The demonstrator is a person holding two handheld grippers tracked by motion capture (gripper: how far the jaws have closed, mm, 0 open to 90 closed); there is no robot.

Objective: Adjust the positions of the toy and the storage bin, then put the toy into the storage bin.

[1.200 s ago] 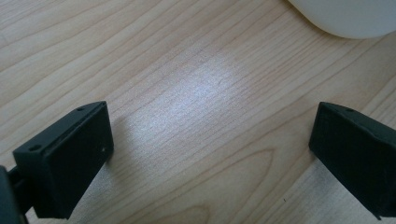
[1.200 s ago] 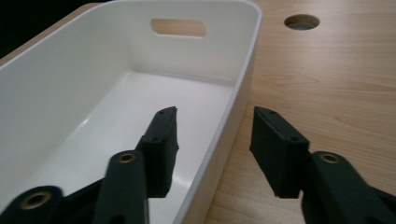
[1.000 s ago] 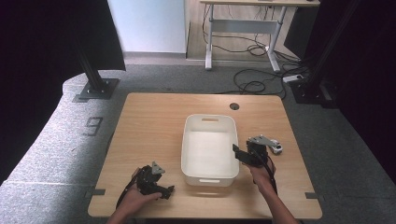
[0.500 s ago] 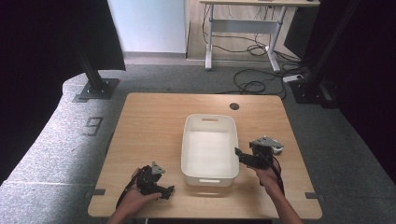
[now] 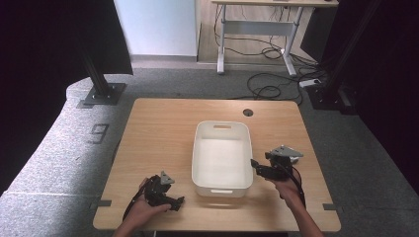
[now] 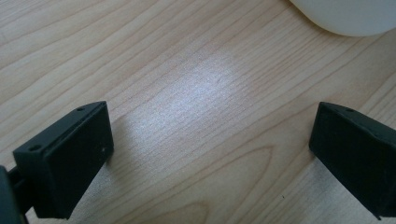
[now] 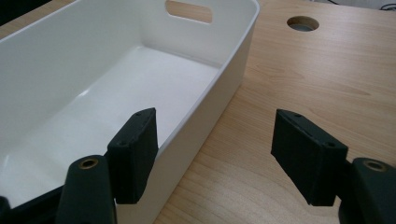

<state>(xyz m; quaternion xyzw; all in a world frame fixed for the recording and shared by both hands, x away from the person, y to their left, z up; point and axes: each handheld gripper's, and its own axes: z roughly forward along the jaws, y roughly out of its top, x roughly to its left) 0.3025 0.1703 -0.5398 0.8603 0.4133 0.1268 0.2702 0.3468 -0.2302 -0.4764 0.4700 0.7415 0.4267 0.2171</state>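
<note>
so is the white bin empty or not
Empty: the white bin shows a bare floor in the high and right gripper views.

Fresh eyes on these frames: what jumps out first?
The empty white bin in the middle of the wooden table, handle slots at both short ends. Next, the right gripper at the bin's right wall, jaws open with one over the rim and one outside. The left gripper sits open over bare wood near the front edge.
</note>
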